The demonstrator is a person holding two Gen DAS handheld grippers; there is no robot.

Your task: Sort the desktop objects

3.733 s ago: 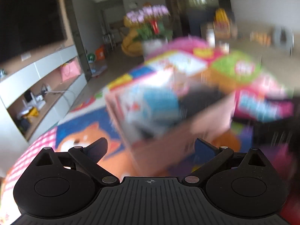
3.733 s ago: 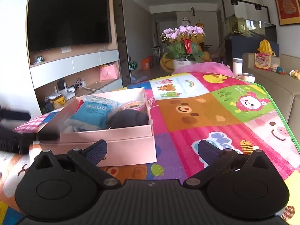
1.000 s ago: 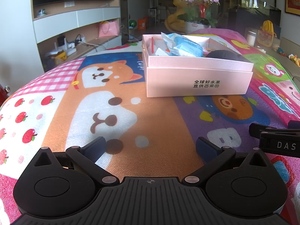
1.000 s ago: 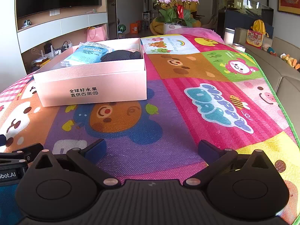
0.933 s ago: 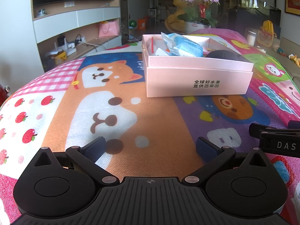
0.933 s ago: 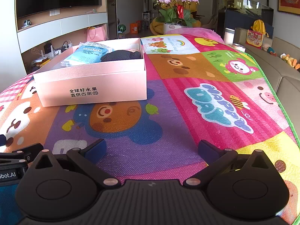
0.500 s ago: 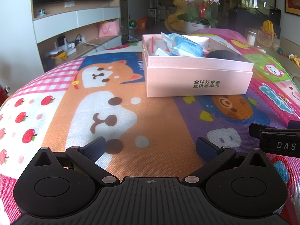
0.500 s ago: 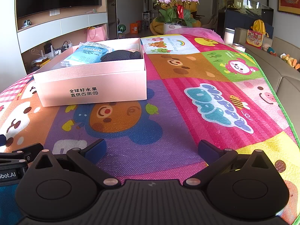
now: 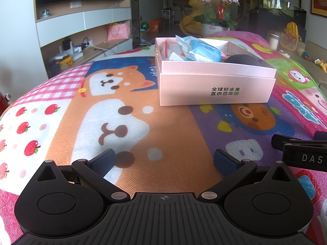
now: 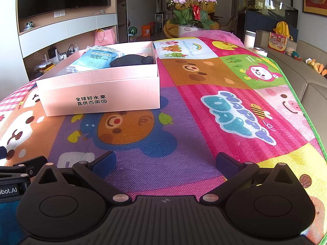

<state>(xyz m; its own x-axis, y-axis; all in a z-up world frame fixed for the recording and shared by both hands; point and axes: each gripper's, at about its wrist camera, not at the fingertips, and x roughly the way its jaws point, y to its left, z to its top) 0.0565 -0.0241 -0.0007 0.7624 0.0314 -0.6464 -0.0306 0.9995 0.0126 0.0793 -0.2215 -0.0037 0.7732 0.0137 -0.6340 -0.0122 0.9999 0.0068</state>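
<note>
Ahead of spread fingers [image 9: 102,160], pink box [image 9: 214,85], apart

Bright, sharp daylight; fisheye-bent edges.

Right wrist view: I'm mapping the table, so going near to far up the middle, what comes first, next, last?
Open right gripper → orange bear face printed on the play mat → pink cardboard box → pink orchid plant in a white pot.
</note>
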